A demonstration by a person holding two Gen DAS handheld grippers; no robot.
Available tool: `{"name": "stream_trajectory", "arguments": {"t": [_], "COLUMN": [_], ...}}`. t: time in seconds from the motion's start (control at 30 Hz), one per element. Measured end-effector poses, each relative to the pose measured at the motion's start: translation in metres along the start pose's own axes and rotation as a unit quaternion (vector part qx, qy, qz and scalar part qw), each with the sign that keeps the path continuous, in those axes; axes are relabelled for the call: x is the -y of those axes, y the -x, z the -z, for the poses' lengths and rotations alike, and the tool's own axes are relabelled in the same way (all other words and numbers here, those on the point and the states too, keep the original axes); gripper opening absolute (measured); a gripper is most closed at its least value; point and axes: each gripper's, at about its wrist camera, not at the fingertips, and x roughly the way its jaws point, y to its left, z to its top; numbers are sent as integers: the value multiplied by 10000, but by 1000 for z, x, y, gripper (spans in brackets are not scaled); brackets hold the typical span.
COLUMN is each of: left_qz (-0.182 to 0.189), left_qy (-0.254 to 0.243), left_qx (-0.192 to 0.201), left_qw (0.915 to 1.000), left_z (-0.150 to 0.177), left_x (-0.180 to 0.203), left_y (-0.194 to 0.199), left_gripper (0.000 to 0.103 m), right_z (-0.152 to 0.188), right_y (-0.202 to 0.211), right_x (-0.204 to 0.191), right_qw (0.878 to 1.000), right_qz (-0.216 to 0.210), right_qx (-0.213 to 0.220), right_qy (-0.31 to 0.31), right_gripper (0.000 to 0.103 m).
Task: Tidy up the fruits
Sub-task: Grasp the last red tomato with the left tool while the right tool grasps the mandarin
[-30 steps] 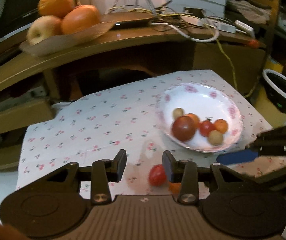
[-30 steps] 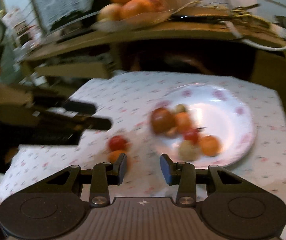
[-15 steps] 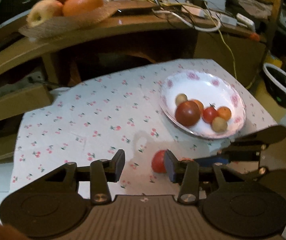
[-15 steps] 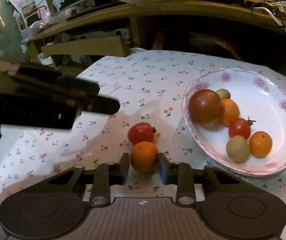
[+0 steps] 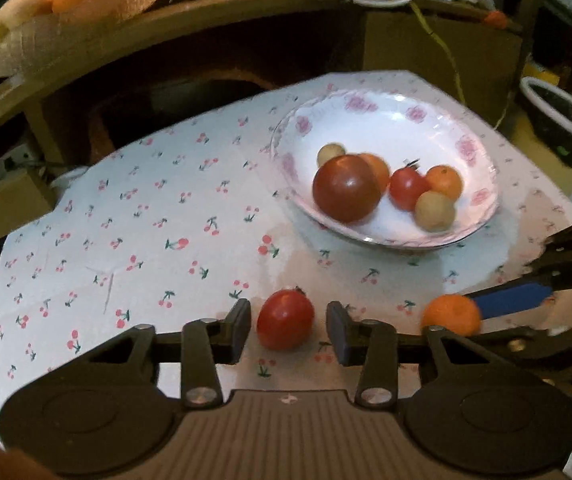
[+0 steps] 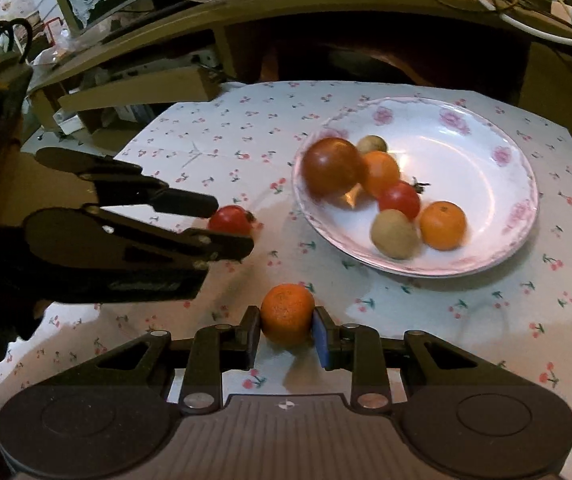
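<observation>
Right wrist view: the right gripper (image 6: 286, 334) is clamped on an orange (image 6: 287, 313) on the cherry-print cloth (image 6: 206, 148), near the floral plate (image 6: 485, 152) of fruit. Left wrist view: the left gripper (image 5: 289, 330) has just been closing, its jaws either side of a tomato (image 5: 284, 319) with small gaps, not pressing. No writing or labels can be read.

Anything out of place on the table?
Two fruits lie loose on the cloth, outside the plate: a red tomato between the open left gripper, and a small orange gripped by the right gripper. No spills.
</observation>
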Motion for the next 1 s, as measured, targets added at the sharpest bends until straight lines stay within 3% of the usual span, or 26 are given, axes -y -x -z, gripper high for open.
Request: {"name": "stream_trajectory", "arguments": {"t": [0.33, 0.57, 0.77, 1.0], "left_qz": [117, 376, 408, 351], "left_qy": [210, -18, -310, -448], "left_qx": [30, 68, -57, -22], "left_qw": [9997, 9993, 9987, 9984], "left_z": [17, 47, 77, 79], "left_x": [11, 51, 75, 76], "left_y": [16, 58, 61, 67], "left_gripper": [35, 35, 36, 39], "right_z": [9, 28, 59, 69], "right_y": [13, 36, 43, 47], "right_x": [14, 9, -12, -17], "right_qw": [9996, 9984, 9960, 9954], "right_qz": [255, 507, 696, 836], "right_qx": [47, 135, 70, 86], "right_qy": [72, 229, 554, 466], "right_gripper": [29, 29, 29, 34]}}
